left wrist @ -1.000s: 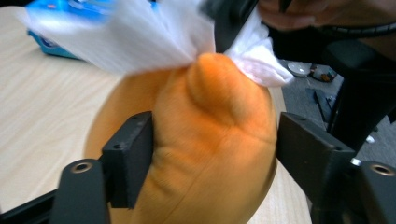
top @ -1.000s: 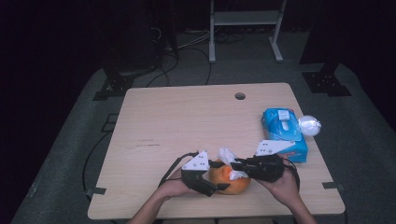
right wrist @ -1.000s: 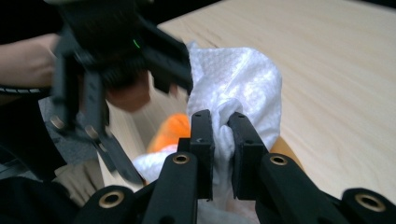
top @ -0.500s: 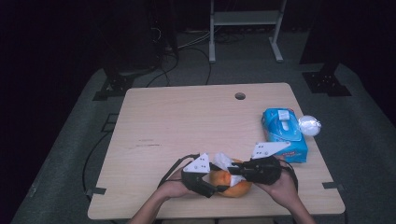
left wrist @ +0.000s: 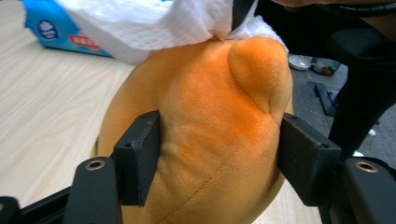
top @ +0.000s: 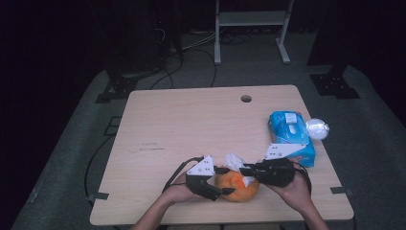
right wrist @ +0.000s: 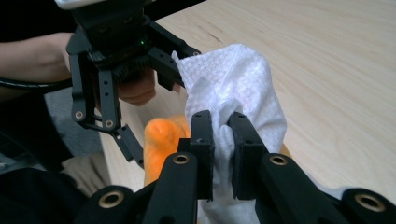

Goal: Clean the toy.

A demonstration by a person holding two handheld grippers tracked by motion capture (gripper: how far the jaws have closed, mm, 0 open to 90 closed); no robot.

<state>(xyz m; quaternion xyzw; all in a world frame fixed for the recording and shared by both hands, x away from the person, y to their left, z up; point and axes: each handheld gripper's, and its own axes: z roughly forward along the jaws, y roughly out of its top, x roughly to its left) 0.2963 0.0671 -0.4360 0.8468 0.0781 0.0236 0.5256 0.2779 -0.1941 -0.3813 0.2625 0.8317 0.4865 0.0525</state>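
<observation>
Tissue (right wrist: 233,88) in right gripper (right wrist: 223,154) partly hides orange plush (right wrist: 161,140).

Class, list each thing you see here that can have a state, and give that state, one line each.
Left gripper: shut on the orange plush toy.
Right gripper: shut on the white tissue, against the toy's top.
Orange plush toy: squeezed, at the table's near edge.
Blue tissue pack: lying flat.

plush toy (left wrist: 205,140): orange
tissue (right wrist: 233,88): white, fine embossed dots
tissue pack (top: 291,137): blue, white label
table (top: 191,120): pale wood grain
jaws: black
</observation>
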